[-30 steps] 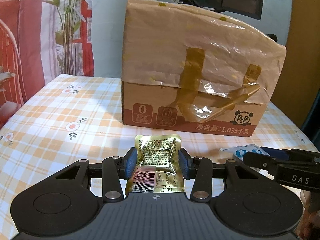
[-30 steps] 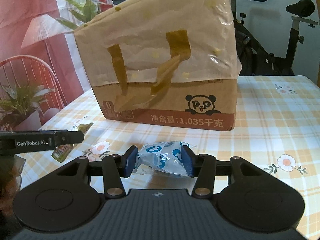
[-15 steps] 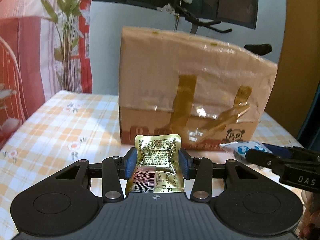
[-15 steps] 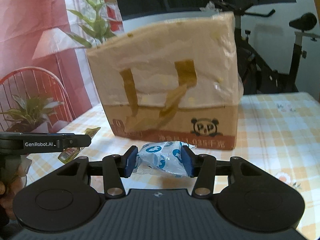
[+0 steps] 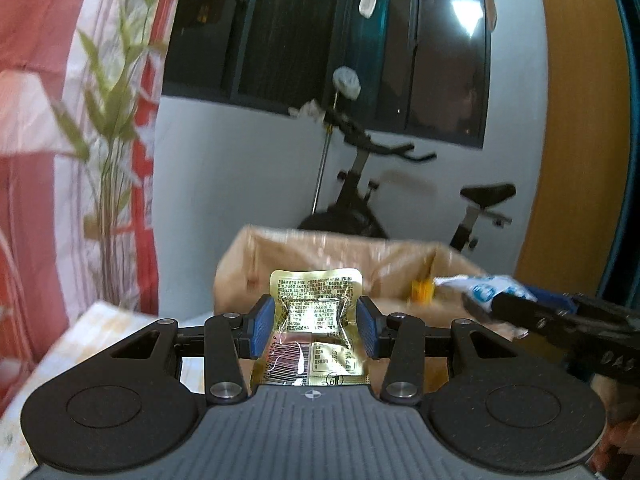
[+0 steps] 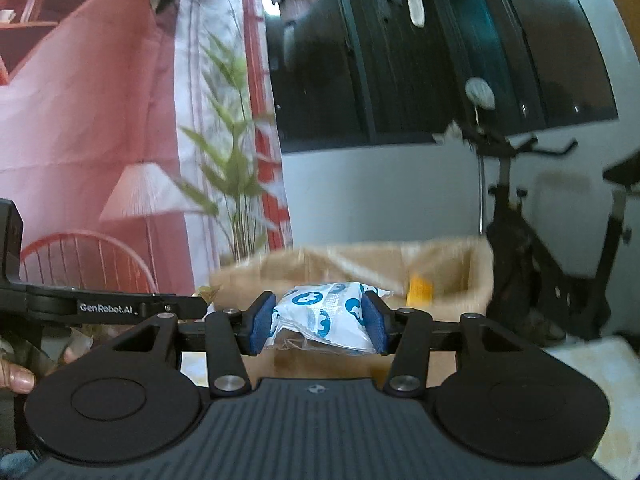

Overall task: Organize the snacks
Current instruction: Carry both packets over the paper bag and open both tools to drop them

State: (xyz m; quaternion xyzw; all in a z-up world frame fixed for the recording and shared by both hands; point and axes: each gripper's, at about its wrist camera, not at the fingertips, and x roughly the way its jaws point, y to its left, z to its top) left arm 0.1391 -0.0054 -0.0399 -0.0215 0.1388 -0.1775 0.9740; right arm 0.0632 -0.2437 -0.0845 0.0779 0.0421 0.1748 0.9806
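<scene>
We see two hand-held grippers, each pinching a snack pack in front of an open cardboard box (image 5: 320, 256).

In the left wrist view, the left gripper (image 5: 316, 330) has its blue pads pressed against the sides of a gold foil pack (image 5: 316, 320), which stands upright between them with printed text and a barcode facing the camera. The pack bows in slightly where the pads squeeze it. Behind it is the box, its top edge blurred, with something small and yellow (image 5: 422, 290) inside near the right wall. At the right edge the right gripper (image 5: 476, 296) reaches in, holding a white pack with blue marks (image 5: 480, 286) close to the box rim.

In the right wrist view, that same white pack fills the space between the blue pads, which press on both ends of it. The left gripper's black arm crosses the left edge, with part of a hand (image 6: 18, 376) below it. A corner of the checked tablecloth (image 6: 596, 364) shows at the lower right.

Behind the box we see a grey wall, a dark window, an exercise bike (image 5: 360, 196) and a red patterned curtain (image 5: 36, 160).
</scene>
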